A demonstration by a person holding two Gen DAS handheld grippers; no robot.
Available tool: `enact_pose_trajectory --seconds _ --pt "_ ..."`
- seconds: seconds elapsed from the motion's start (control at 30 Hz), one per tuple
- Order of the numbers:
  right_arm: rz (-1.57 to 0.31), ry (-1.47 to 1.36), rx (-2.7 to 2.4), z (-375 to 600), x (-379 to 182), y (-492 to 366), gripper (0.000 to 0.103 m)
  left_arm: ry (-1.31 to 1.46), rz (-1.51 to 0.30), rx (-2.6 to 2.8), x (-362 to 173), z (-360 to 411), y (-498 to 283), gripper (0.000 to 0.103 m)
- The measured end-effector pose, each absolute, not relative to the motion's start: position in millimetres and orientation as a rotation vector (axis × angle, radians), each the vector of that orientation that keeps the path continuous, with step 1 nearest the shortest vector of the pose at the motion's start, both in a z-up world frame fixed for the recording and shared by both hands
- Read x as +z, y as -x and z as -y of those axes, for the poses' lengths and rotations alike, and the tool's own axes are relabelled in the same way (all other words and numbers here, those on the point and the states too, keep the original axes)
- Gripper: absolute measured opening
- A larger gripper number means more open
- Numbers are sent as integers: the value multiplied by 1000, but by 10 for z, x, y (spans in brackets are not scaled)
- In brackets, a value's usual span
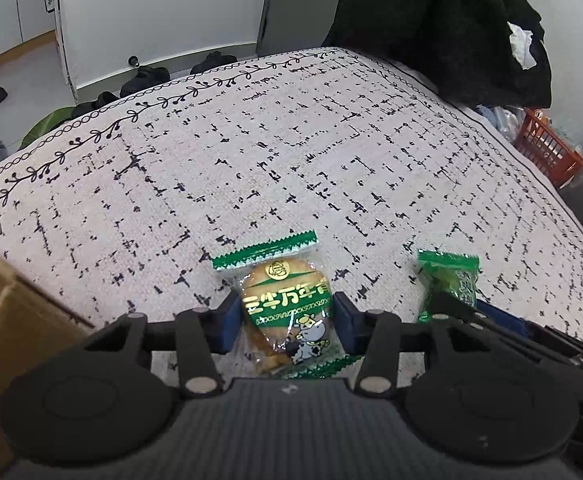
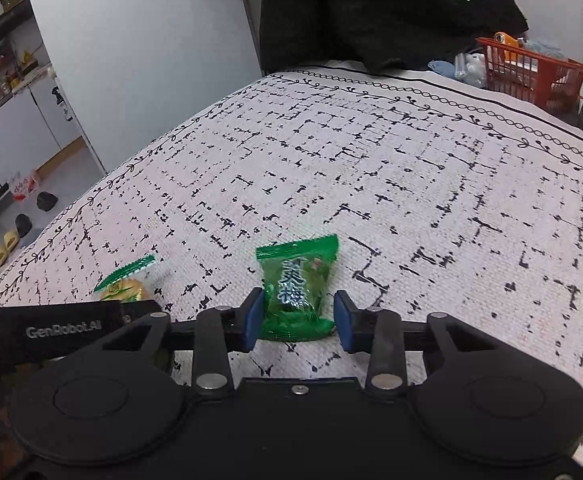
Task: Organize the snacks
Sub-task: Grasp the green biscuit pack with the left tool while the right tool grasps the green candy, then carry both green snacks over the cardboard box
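Both hand-held grippers are set down over their own snack on the patterned cloth (image 1: 291, 152). My left gripper (image 1: 287, 320) has the biscuit packet (image 1: 281, 304) between its blue pads, which sit right at the wrapper's edges, and I judge it gripped. My right gripper (image 2: 296, 318) straddles the green candy (image 2: 297, 284); its left pad touches the wrapper, but a strip of cloth shows between the candy and the right pad — so I call it not yet clamped, jaws partly apart. Neither snack is lifted; both lie flat on the cloth, the candy near the biscuit packet on its right. As I read it, the step in hand is the pick-up of two snacks at once. Next I would finish closing the right jaws until the wrapper is pinched, then raise both hands and carry the snacks to wherever they belong — probably the cardboard box (image 1: 7, 320), though I cannot see inside it. That box edge shows only in the left wrist view, at its lower left. Only the right wrist view shows the gap beside the candy; the left view catches the candy with the right gripper's fingers over it.
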State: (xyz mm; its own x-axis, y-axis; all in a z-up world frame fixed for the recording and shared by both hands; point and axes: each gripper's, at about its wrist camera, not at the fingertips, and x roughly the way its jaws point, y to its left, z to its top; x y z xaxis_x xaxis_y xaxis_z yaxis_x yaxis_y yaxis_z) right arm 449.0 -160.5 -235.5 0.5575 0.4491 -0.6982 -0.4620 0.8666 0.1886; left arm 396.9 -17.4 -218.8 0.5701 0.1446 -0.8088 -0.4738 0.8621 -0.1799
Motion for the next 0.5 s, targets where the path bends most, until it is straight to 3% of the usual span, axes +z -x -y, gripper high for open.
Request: enact_pose_trajectory --seconds 0.5 --pt "-822 26 485 1662 -2120 -4097 26 459 -833 297 -1780 188 -3467 47"
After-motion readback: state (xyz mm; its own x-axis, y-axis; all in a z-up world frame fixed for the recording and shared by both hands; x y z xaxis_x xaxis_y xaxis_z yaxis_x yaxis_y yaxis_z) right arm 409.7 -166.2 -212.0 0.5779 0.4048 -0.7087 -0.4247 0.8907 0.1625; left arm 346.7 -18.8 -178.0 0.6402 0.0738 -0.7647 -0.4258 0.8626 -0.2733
